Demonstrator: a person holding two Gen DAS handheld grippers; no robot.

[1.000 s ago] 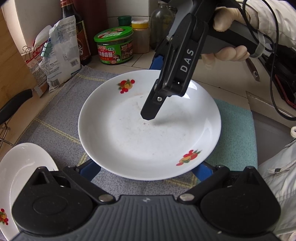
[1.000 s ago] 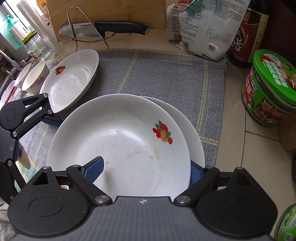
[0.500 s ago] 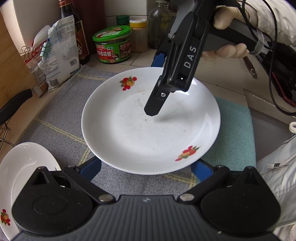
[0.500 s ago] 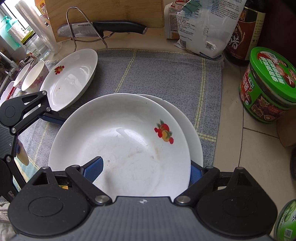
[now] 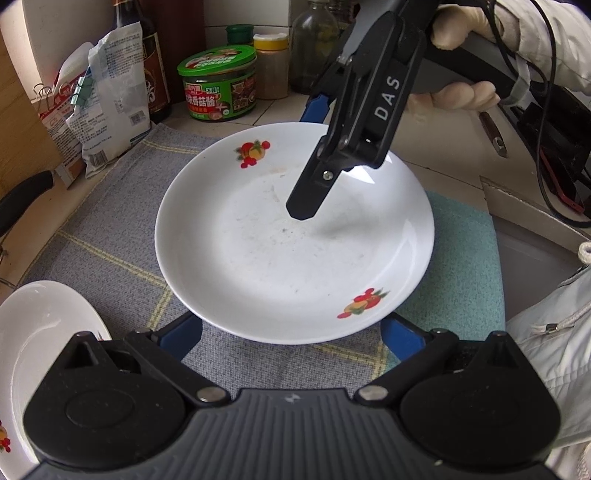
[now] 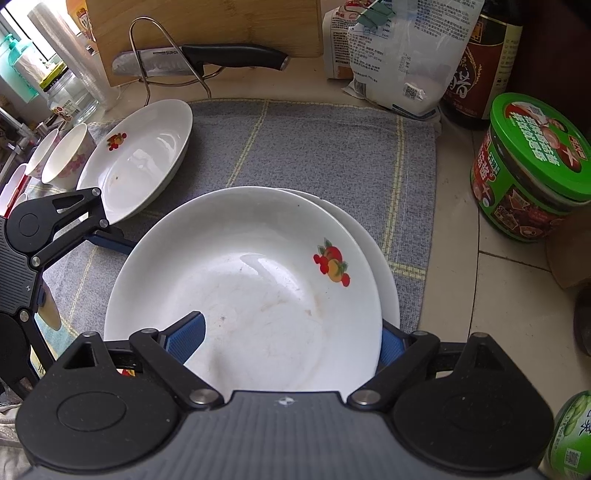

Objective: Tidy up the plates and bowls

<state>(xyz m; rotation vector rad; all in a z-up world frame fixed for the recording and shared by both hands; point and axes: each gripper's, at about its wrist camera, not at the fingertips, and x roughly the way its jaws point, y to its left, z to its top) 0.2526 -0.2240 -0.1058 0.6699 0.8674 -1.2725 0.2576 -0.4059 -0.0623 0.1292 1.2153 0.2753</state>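
left wrist view: the top plate [image 5: 280, 251] sits on the grey cloth [image 5: 110, 229]. the left gripper [image 5: 291, 330] has its fingers spread, tips hidden under the near rim - i cannot tell if they press. the right gripper [image 5: 308, 158] straddles the far rim.

right wrist view: its jaws are opening, the rim loose between them - the lower plate [image 6: 388, 266] shows offset. best to clear the rim fully before lifting away, so the stack isn't nudged.

You face a pale tiled tabletop [image 6: 498, 295] covered by a grey cloth [image 6: 314, 147]. A wooden board [image 6: 207, 22] leans along its far edge, a knife [image 6: 199, 61] racked before it. Daylight enters from a window [image 6: 14, 33] at the far left corner.
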